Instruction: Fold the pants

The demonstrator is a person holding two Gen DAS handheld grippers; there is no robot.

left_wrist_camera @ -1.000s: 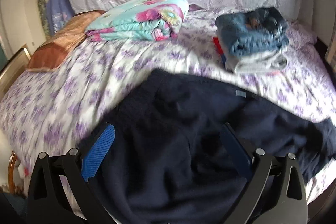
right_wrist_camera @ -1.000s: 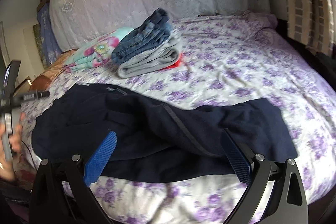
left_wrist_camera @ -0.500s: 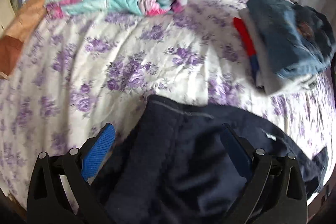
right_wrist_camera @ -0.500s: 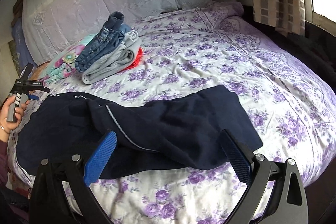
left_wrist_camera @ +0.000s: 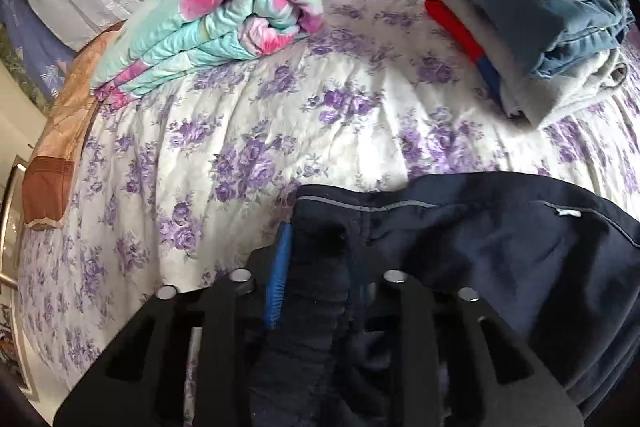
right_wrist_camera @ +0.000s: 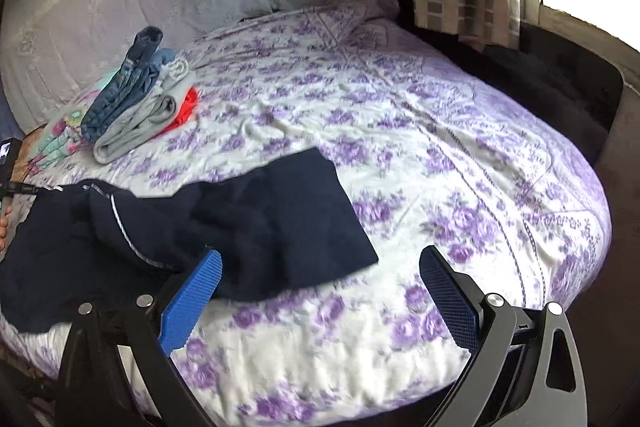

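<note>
Landmark: stack of folded clothes (left_wrist_camera: 532, 27) w/ denim on top, on bed (left_wrist_camera: 248, 131) w/ purple-flowered cover.

Navy pants (left_wrist_camera: 500, 251) lay spread on bed, near side of stack, apart from it. Waistband w/ pale piping faced stack. In right wrist view, one leg (right_wrist_camera: 288, 223) ran out flat to the right, away from stack; rest of the pants was bunched below stack.

Left gripper (left_wrist_camera: 320, 267): pointed steeply down at waistband edge. Jaws closing, w/ a bunched fold of pants fabric between them; blue pad (left_wrist_camera: 280, 267) against the fabric on one side, other pad mostly hidden by cloth. Fabric appeared pinched.

Right gripper (right_wrist_camera: 320, 291): above the near bed edge, further from stack than the pants leg. Jaws spread wide, nothing between them; left pad (right_wrist_camera: 192, 299) just over leg hem, right pad (right_wrist_camera: 448, 299) over bare cover.

Rolled floral quilt (left_wrist_camera: 224, 15) lay left of stack, well apart, in left wrist view. Person's hand (right_wrist_camera: 5, 227) visible at left frame edge of right wrist view, below stack.
</note>
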